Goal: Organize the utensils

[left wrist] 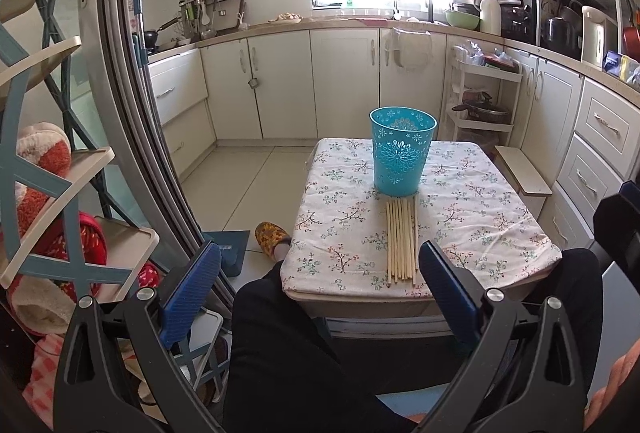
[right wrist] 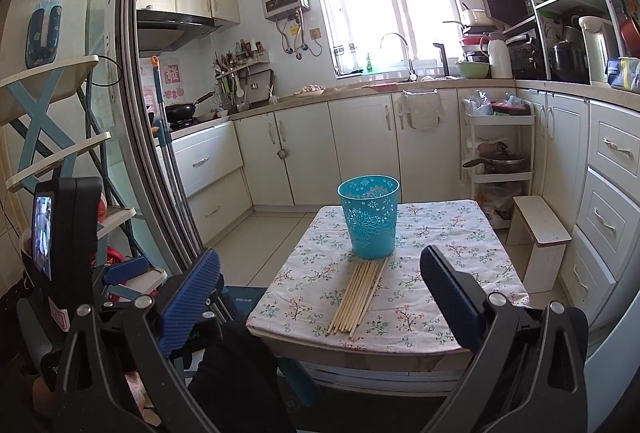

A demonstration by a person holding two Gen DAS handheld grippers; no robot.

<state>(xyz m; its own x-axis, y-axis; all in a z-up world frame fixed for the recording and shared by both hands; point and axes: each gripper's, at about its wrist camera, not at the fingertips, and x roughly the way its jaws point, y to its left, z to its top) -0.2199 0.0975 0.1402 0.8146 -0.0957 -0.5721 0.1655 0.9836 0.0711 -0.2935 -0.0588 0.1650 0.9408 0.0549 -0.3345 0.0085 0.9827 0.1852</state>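
The bundle of wooden chopsticks (left wrist: pixel 401 239) lay flat on the floral tablecloth (left wrist: pixel 472 217), its far ends just short of the base of the turquoise perforated cup (left wrist: pixel 402 149). The cup stood upright on the cloth, beyond the chopsticks. The left gripper (left wrist: pixel 320 265) was held on the near side of the chopsticks, above the person's dark-clothed leg (left wrist: pixel 280 337), with jaws spread wide and nothing between them. The right gripper (right wrist: pixel 320 269) also stood on the near side of the chopsticks, its jaws wide apart and empty, clear of the cloth.
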